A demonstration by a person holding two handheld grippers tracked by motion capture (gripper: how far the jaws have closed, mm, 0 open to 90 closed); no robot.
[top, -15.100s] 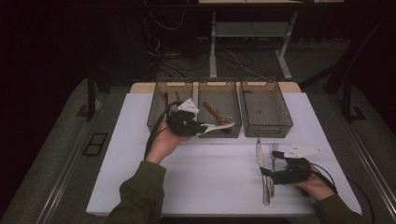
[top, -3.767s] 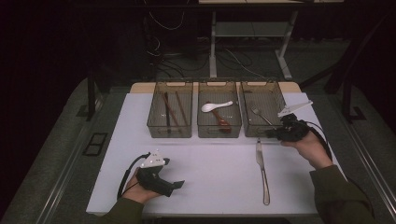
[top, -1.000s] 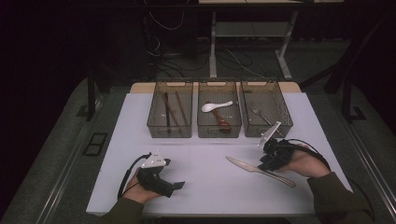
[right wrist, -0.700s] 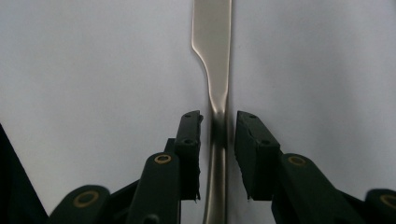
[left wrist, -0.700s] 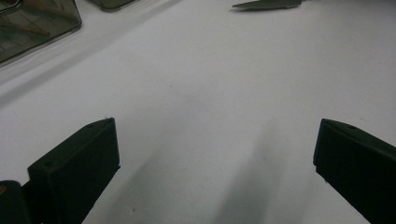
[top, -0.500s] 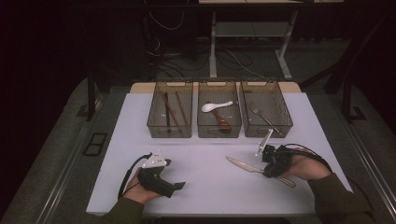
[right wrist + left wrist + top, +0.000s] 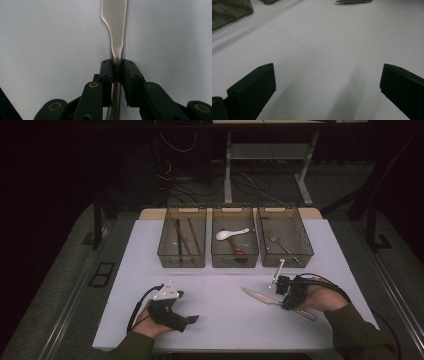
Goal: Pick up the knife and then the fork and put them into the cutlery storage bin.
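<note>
White worktop (image 7: pixel 125 270), dark room beyond. Three clear bins in a row at the far edge: left bin (image 7: pixel 182 243) with chopsticks, middle bin (image 7: pixel 234 244) with a white spoon (image 7: pixel 231 234), right bin (image 7: pixel 284 243) with a fork. Right tool (image 7: pixel 117 65) clamped on a butter knife (image 7: pixel 258 295) at the neck, blade lying toward the worktop's centre. Left tool (image 7: pixel 327 82) near front left, jaws wide apart, holding nothing.
</note>
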